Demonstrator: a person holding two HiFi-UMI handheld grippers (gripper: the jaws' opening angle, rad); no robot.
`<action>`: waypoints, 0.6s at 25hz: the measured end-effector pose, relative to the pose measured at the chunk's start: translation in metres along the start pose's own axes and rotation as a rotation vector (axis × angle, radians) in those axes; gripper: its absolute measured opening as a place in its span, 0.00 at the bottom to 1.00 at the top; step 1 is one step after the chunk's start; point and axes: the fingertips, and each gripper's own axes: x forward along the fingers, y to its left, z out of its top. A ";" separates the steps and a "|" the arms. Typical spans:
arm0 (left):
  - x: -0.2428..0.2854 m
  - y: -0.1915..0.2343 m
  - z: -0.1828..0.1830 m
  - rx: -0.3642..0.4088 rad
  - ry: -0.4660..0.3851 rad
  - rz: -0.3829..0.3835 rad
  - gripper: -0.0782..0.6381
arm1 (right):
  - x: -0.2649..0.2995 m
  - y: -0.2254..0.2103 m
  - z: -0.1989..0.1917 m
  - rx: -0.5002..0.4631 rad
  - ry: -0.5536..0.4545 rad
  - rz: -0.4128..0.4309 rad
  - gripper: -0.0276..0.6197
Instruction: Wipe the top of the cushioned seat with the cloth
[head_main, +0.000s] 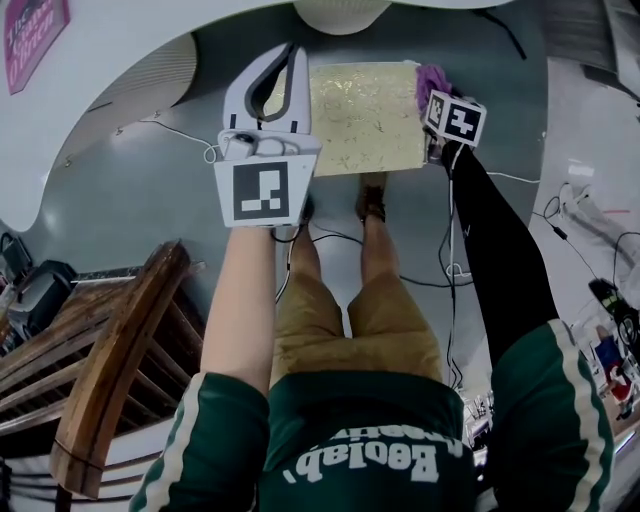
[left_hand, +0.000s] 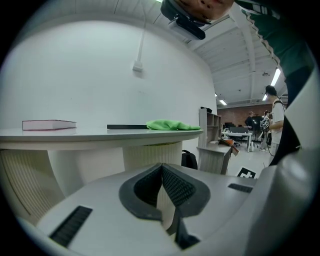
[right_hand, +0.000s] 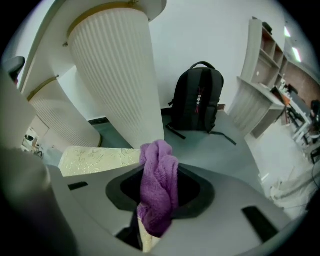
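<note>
The right tool (right_hand: 158, 202) is clamped on a bunched purple cloth (right_hand: 159, 175) that sticks out past its jaws, at the far right corner of the cushioned seat (head_main: 365, 115); whether cloth and seat touch cannot be told. The left tool (left_hand: 162, 172) has its jaws together with nothing between them and shows over the seat's left edge in the head view. The pale gold seat stands on the grey floor (head_main: 150, 190). A black backpack (right_hand: 197, 100) stands beyond, near a ribbed white column (right_hand: 120, 75)
</note>
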 end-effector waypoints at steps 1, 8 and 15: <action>-0.001 -0.001 -0.001 -0.003 0.001 0.000 0.13 | -0.003 0.000 0.002 0.017 -0.014 0.008 0.24; -0.020 0.018 -0.002 0.005 0.001 0.021 0.13 | -0.051 0.070 0.027 0.117 -0.178 0.139 0.24; -0.059 0.062 -0.006 0.009 0.004 0.062 0.13 | -0.070 0.229 -0.011 0.100 -0.157 0.354 0.24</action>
